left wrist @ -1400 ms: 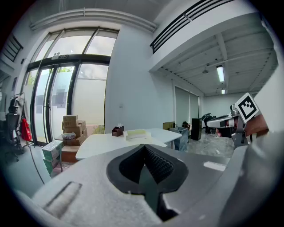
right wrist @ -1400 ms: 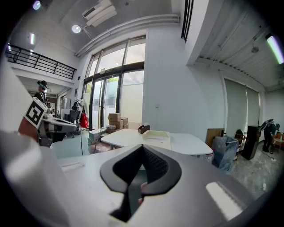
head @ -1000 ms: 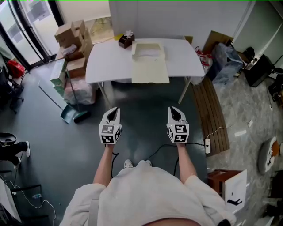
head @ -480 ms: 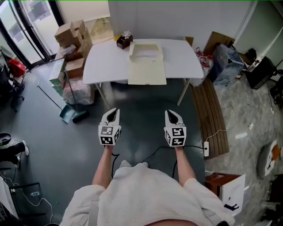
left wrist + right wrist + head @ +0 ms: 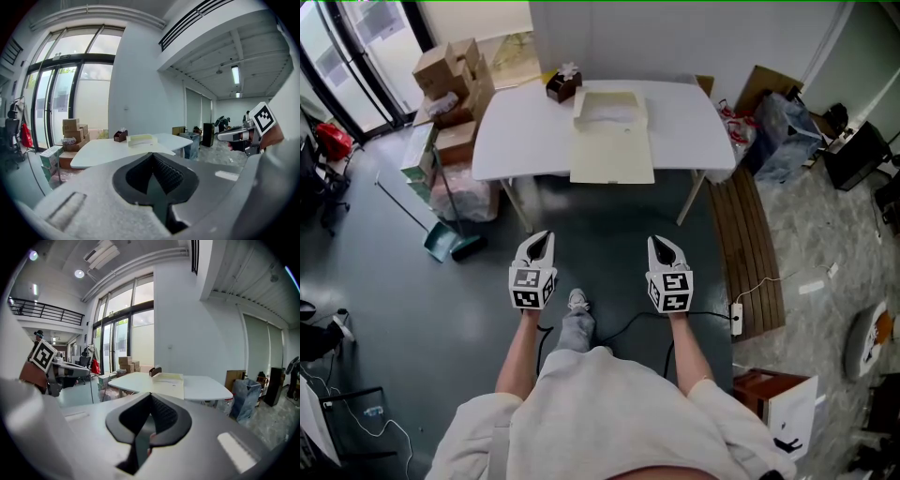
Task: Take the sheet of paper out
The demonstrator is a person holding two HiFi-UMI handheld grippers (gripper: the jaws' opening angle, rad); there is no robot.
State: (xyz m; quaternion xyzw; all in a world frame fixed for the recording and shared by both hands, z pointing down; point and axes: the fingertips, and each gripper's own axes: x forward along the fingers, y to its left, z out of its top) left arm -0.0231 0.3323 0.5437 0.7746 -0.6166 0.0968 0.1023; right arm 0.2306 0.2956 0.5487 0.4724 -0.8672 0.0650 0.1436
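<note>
An open cream file box (image 5: 612,141) lies on the white table (image 5: 525,131) far ahead of me, with white paper (image 5: 609,112) in its far half. Both grippers hang over the dark floor, well short of the table. My left gripper (image 5: 542,235) and right gripper (image 5: 662,242) point at the table, jaws together, nothing held. In the left gripper view the box (image 5: 141,139) sits on the table (image 5: 101,151) beyond the shut tips (image 5: 151,155), and the right gripper (image 5: 241,134) shows at the right. The right gripper view shows the box (image 5: 171,377) past its tips (image 5: 150,394).
A brown tissue box (image 5: 563,84) stands at the table's far edge. Cardboard boxes (image 5: 450,75) and a dustpan (image 5: 450,246) are at the left. A wooden bench (image 5: 748,244), a power strip (image 5: 738,309) and a blue bag (image 5: 783,131) are at the right.
The person has stepped forward: a foot now shows on the floor between the arms. Both grippers stay shut at about the same place; the right one drifted slightly left.
</note>
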